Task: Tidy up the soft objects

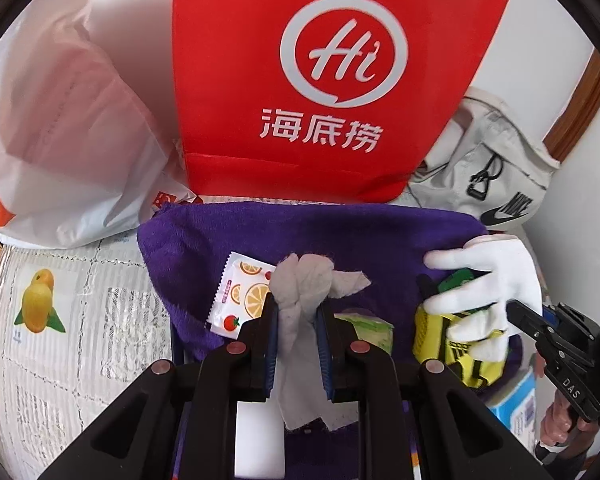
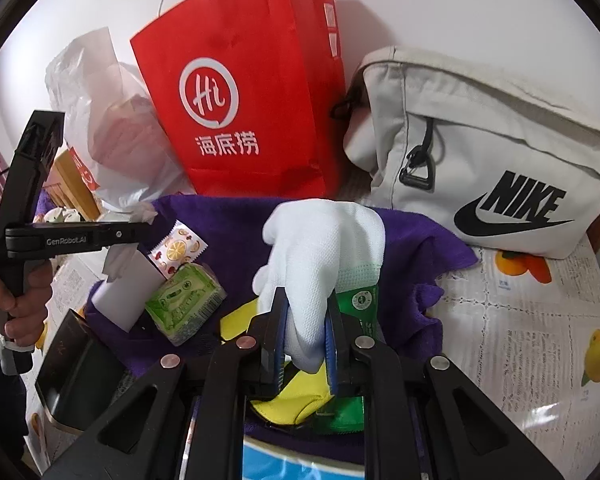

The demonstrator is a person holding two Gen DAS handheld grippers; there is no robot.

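Observation:
My left gripper (image 1: 298, 300) is shut on a crumpled grey-white tissue (image 1: 304, 280), held over a purple towel (image 1: 380, 236). From the right wrist camera, the left gripper (image 2: 140, 220) comes in from the left with the tissue (image 2: 142, 213) at its tip. My right gripper (image 2: 308, 304) is shut on a white cloth glove (image 2: 324, 240), which hangs over the purple towel (image 2: 420, 248). The left view shows that glove (image 1: 496, 276) at the right, with the right gripper (image 1: 516, 312) pinching it. A yellow-and-black soft item (image 1: 460, 356) lies beneath the glove.
A red paper bag (image 1: 320, 80) stands behind the towel, a white plastic bag (image 1: 60, 140) to its left, a beige Nike pouch (image 2: 500, 168) to its right. On the towel lie a fruit-print sachet (image 1: 240, 292), a green packet (image 2: 184, 300) and a white block (image 2: 124, 292). A black device (image 2: 80, 372) sits at the left.

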